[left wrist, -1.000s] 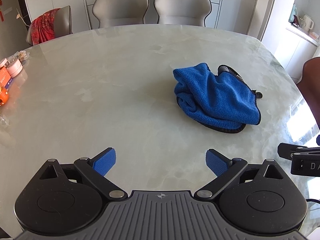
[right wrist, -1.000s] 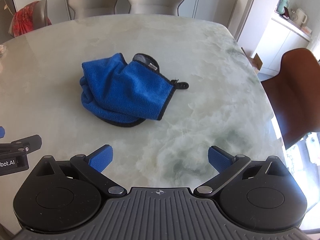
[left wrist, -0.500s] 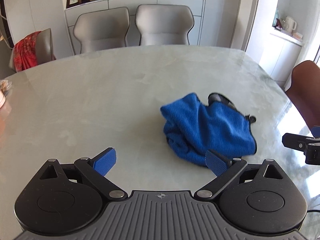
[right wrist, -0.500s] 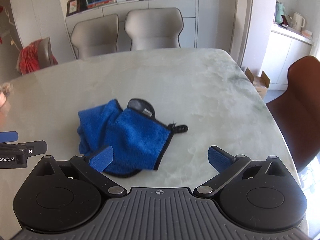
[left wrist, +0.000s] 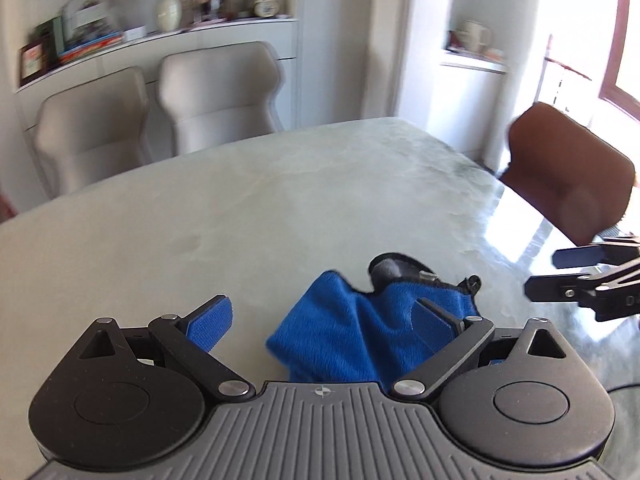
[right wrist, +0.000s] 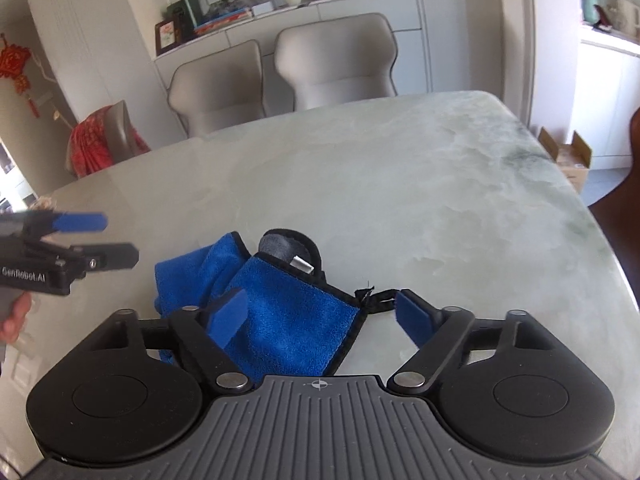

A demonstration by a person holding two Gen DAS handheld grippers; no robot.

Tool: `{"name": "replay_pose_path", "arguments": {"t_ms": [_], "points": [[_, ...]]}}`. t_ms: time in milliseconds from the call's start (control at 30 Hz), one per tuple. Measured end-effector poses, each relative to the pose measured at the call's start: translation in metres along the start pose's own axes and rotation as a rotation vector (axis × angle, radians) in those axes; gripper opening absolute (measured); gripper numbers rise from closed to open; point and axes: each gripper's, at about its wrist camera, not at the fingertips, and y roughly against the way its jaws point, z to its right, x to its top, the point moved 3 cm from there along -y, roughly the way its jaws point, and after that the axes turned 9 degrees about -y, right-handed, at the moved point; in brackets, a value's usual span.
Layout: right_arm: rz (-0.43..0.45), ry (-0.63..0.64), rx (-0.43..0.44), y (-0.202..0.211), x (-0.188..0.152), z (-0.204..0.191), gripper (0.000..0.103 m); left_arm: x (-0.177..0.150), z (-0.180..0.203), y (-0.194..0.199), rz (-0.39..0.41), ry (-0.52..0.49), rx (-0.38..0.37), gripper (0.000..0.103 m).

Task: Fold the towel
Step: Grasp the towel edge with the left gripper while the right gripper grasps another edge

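- Your left gripper (left wrist: 322, 320) had its jaws spread wide, holding nothing; its blue-padded fingers (left wrist: 211, 323) stood on either side of the towel's near end.
- The blue towel (left wrist: 352, 336) lay crumpled in a heap on the marble table (left wrist: 240, 208), directly ahead of that tool and close under its fingers, with its right-hand pad overlapping the cloth in the picture. You could not tell from this view whether the pad touched the fabric.
- Just beyond the heap a grey, black-edged part (left wrist: 390, 270) of the towel stuck out, and a small black loop (left wrist: 473, 282) showed at the far right corner.
- Your right gripper (right wrist: 320, 314) was likewise opened wide and gripped nothing. The towel (right wrist: 288, 316) sat ahead and slightly left of its centre; the left pad stood in front of the cloth, while the right pad (right wrist: 412, 316) was just beside the black loop (right wrist: 374, 300) at the towel's corner.
- From the right tool, your left gripper (right wrist: 94, 240) appeared off to the left, near the heap but apart from it, and a bit of your hand (right wrist: 16, 314) showed beneath it.
- From the left tool, the right gripper (left wrist: 560, 274) appeared off to the right, beside the towel and clear of it.
- Far ahead of both tools, two grey chairs (right wrist: 280, 76) stood at the table's far edge; a brown chair (left wrist: 568, 176) was to the right.
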Motion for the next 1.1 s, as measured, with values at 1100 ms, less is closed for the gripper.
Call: {"name": "replay_pose_path", "arguments": {"t_ms": [1100], "points": [[-0.146, 0.356, 0.116, -0.086, -0.022, 0.000, 0.048, 0.001, -0.005, -0.165, -0.233, -0.240, -0.443, 0.090]]}}
